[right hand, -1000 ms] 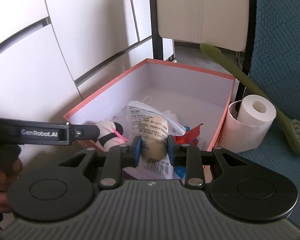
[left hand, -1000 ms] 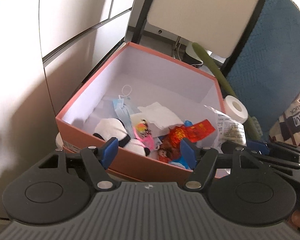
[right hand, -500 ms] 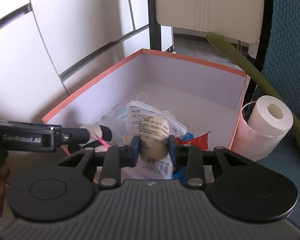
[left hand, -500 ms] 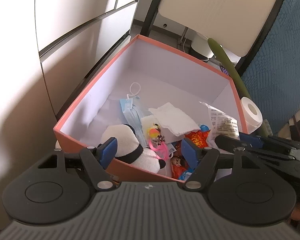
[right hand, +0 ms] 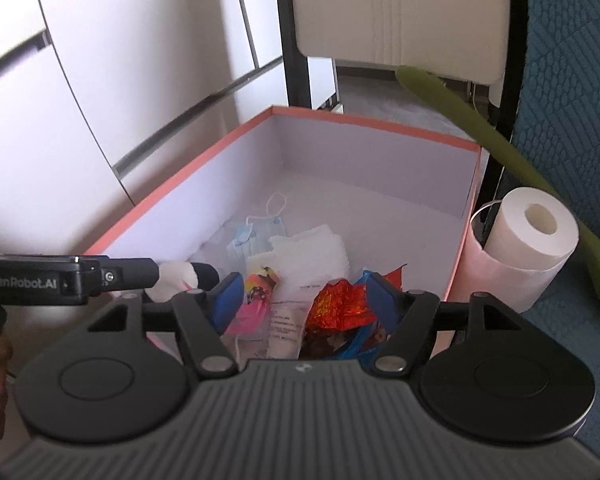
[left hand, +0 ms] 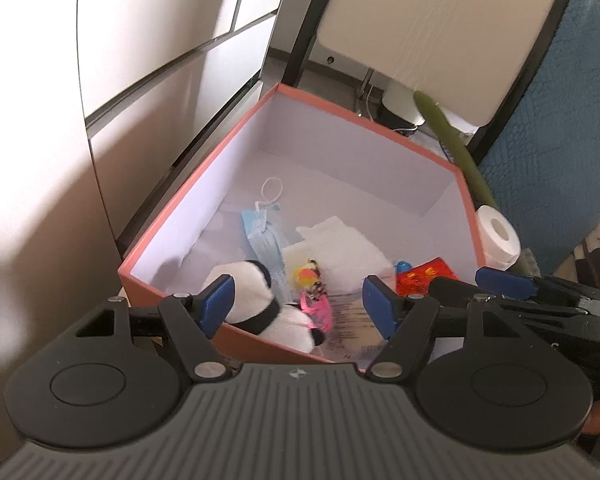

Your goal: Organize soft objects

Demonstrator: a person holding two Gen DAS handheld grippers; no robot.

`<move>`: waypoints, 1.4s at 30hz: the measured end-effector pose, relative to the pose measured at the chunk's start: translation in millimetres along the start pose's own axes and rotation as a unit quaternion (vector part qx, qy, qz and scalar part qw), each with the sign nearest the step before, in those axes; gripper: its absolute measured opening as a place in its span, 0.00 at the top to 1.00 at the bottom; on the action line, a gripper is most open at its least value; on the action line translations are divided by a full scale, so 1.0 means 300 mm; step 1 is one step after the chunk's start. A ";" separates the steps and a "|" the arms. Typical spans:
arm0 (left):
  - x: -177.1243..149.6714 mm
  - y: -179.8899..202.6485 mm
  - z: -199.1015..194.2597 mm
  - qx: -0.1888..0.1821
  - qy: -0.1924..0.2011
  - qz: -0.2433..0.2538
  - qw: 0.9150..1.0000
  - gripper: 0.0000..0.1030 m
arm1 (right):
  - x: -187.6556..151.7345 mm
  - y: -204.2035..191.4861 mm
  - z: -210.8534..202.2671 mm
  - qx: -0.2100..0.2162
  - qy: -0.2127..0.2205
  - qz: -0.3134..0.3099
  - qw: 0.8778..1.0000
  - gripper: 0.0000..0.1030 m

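A salmon-edged box [left hand: 466, 200] [right hand: 380, 123] holds soft items: a panda plush [left hand: 256, 300] [right hand: 176, 276], a blue face mask [left hand: 262, 236] [right hand: 252, 236], white tissue [left hand: 344, 248] [right hand: 312, 252], a red foil wrapper [left hand: 418, 278] [right hand: 340, 304], a pink toy [left hand: 318, 308] [right hand: 250, 312] and a clear printed packet [left hand: 352, 324] [right hand: 284, 328]. My left gripper [left hand: 298, 306] is open and empty above the box's near edge, over the panda. My right gripper [right hand: 304, 298] is open and empty over the red wrapper and packet.
A toilet paper roll [left hand: 498, 236] [right hand: 528, 240] stands outside the box's right wall. A green long-handled brush [left hand: 456, 148] [right hand: 500, 148] leans behind it. A blue quilted cushion [left hand: 552, 120] [right hand: 572, 80] is at right, white cabinet panels [left hand: 160, 60] at left.
My right gripper opened and let the clear packet drop into the box. Both grippers moved forward, over the box.
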State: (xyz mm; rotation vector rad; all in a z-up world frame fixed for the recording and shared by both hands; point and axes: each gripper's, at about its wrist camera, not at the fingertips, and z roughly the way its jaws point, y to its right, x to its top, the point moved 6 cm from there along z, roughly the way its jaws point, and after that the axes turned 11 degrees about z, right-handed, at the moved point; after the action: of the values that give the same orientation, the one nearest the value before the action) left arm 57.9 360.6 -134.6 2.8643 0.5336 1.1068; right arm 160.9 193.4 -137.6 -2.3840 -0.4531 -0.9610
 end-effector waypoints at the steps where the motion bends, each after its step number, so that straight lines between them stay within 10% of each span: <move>1: 0.004 0.006 -0.012 -0.001 0.003 0.002 1.000 0.27 | 0.003 -0.001 -0.012 0.001 0.004 0.000 1.000 0.32; 42: -0.157 0.356 -0.503 0.033 0.060 0.019 0.997 0.24 | -0.112 0.105 -0.595 0.044 0.078 0.014 0.996 0.32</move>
State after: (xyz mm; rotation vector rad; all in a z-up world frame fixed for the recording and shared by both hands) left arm -41.1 230.0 -36.9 2.8884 0.5324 1.2991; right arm 56.7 60.5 -63.6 -2.2121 -0.3936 -1.0814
